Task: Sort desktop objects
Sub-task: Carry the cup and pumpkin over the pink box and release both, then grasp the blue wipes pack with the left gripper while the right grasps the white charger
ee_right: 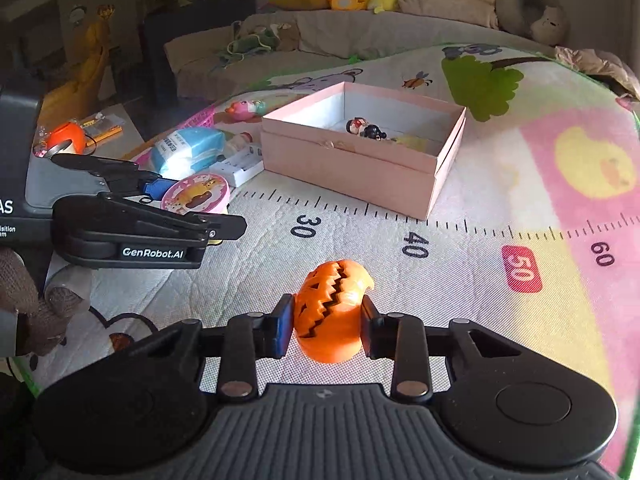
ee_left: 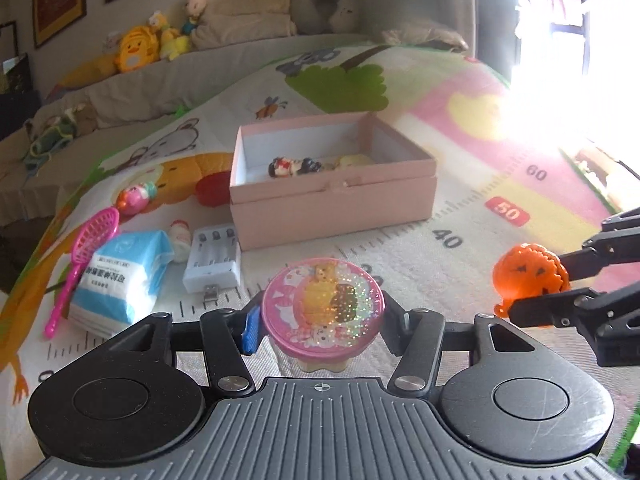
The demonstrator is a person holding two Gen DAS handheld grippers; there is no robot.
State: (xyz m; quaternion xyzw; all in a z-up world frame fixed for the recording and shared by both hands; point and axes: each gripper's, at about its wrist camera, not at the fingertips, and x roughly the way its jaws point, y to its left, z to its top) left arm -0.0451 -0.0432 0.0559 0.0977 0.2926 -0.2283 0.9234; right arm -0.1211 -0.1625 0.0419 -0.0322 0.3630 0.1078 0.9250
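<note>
My left gripper (ee_left: 320, 316) is shut on a round tub with a pink cartoon lid (ee_left: 324, 304), held above the play mat; it also shows in the right wrist view (ee_right: 198, 194). My right gripper (ee_right: 326, 322) is shut on an orange pumpkin toy (ee_right: 330, 312), which also shows at the right of the left wrist view (ee_left: 528, 276). An open pink box (ee_left: 332, 196) stands ahead on the mat, with small figurines (ee_left: 294, 167) and a yellow toy inside. In the right wrist view the box (ee_right: 360, 160) lies ahead and slightly left.
Left of the box lie a white battery charger (ee_left: 214, 262), a blue tissue pack (ee_left: 120, 276), a pink toy racket (ee_left: 86, 256), a small white figure (ee_left: 180, 240), a pink fish toy (ee_left: 136, 196) and a red cup (ee_left: 212, 188). A sofa with plush toys (ee_left: 136, 50) stands behind.
</note>
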